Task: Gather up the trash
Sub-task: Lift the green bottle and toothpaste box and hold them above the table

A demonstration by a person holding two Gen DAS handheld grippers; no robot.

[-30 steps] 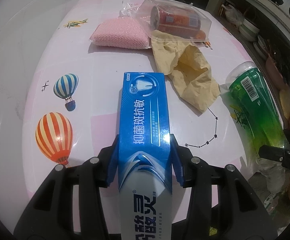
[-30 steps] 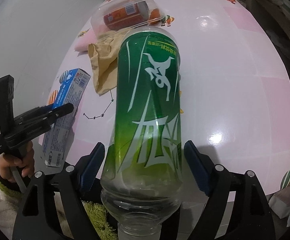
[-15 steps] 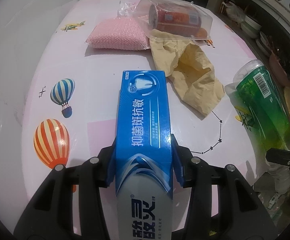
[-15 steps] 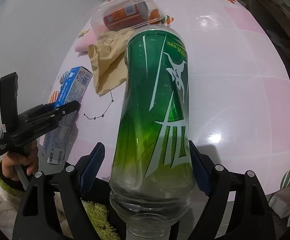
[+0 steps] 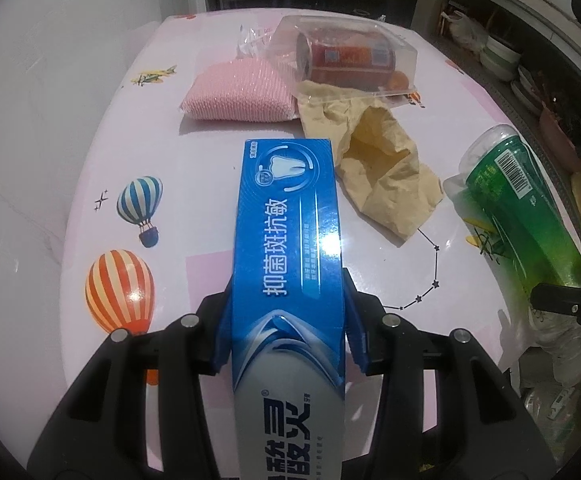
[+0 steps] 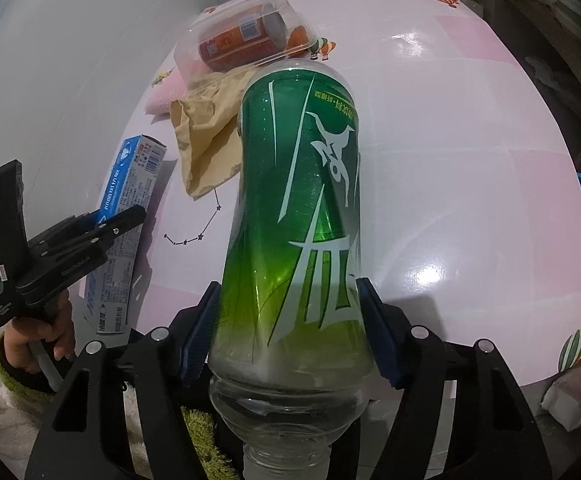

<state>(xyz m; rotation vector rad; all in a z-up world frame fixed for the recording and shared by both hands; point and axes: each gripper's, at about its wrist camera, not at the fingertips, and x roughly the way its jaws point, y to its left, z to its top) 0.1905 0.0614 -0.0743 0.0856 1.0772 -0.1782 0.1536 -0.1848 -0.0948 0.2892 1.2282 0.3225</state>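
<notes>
1. Blue toothpaste box (image 5: 288, 248) sits clamped in my left gripper (image 5: 288, 334), its long axis running straight ahead along the fingers.
2. Green bottle (image 6: 302, 216) stands between my right gripper's (image 6: 290, 336) closing pads, base pointing away, neck toward me.

Table layout as I see it from both wrist cameras.

In my left view the toothpaste box (image 5: 288, 264) runs lengthwise down the middle above the table (image 5: 194, 184). Behind it lie the scouring pad (image 5: 239, 90) on the left and, just right of that, the clear plastic container (image 5: 344, 56) with a drink can (image 5: 346, 54) lying inside. The crumpled paper bag (image 5: 382, 172) spreads from under the container's front edge toward the plastic bottle (image 5: 518, 208) at the right. In my right view the bottle stands foremost, the box well to its left.
</notes>
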